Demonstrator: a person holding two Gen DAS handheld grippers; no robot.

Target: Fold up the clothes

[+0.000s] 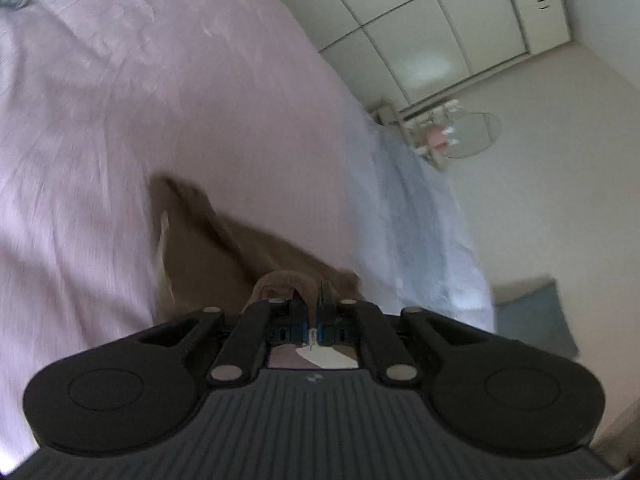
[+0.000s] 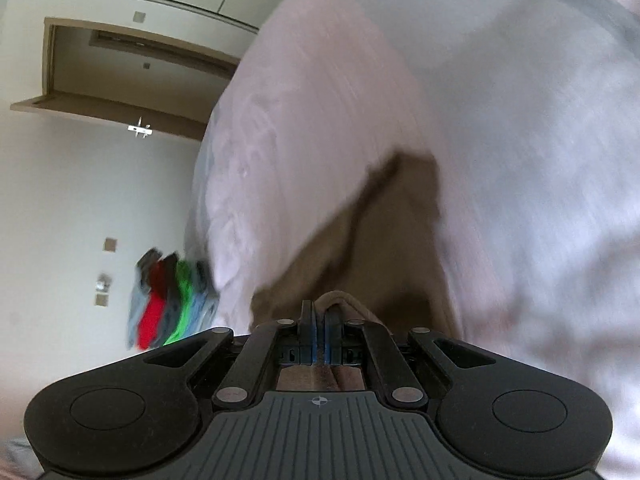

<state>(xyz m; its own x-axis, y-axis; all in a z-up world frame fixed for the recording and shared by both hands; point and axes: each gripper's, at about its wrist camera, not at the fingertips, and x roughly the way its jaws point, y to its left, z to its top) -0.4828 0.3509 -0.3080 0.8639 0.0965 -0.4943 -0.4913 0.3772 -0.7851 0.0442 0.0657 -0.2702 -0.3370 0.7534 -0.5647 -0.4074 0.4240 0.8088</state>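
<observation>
Bedding fills both views: a pink sheet (image 1: 200, 120) spread over the bed, a broad flat surface that suits laying a garment out for folding. Beyond its edge stand white wardrobe doors (image 1: 420, 32) in the left view, and a doorway (image 2: 132, 76) with a heap of coloured clothes (image 2: 168, 300) on the floor in the right.

Across the sheet trails a brown garment (image 1: 224, 256), lifted at its near end and hanging away toward the bed, probably so it can be shaken flat or carried over in a fold. Each end of that near edge is pinched separately, which keeps the cloth stretched between the two hands.

The left gripper (image 1: 314, 304) is clamped tight on a bunched brown hem that bulges just above its fingertips. The right gripper (image 2: 320, 316) is likewise closed on a thick seam, the fabric running forward from between its fingers.
</observation>
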